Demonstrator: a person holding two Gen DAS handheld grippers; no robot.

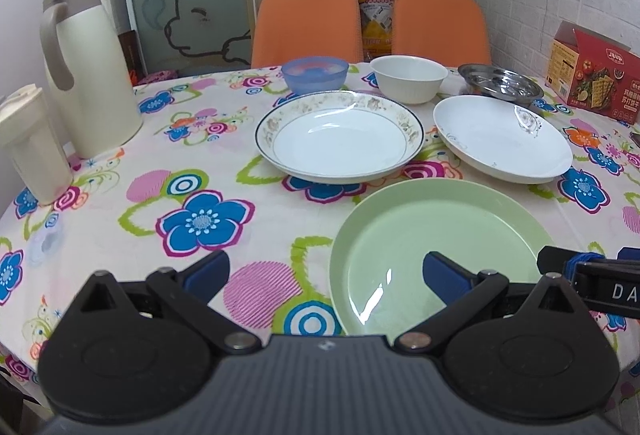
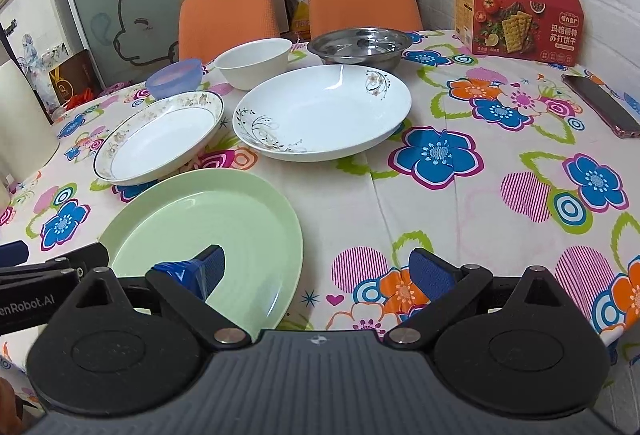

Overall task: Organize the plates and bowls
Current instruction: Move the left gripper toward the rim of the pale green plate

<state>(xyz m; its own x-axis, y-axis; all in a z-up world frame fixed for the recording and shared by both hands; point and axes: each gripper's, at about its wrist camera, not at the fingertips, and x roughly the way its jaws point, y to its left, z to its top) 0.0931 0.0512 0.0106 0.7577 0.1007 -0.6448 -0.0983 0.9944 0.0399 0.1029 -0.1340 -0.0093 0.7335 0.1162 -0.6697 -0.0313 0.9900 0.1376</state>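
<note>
While both grippers hang spread wide and holding nothing, left gripper (image 1: pixel 326 273) and right gripper (image 2: pixel 316 271) flank the empty green plate (image 2: pixel 208 227) by the table's near edge. Behind it: gold-rimmed plate (image 1: pixel 340 137), floral plate (image 2: pixel 322 111), blue bowl (image 1: pixel 315 74), white bowl (image 2: pixel 253 62), steel dish (image 2: pixel 360 45) (all look empty). Bare tablecloth (image 2: pixel 460 195) lies rightward.

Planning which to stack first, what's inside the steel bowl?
The steel bowl looks empty, with only reflections on its shiny base; its near inner wall is hidden by the rim.
</note>
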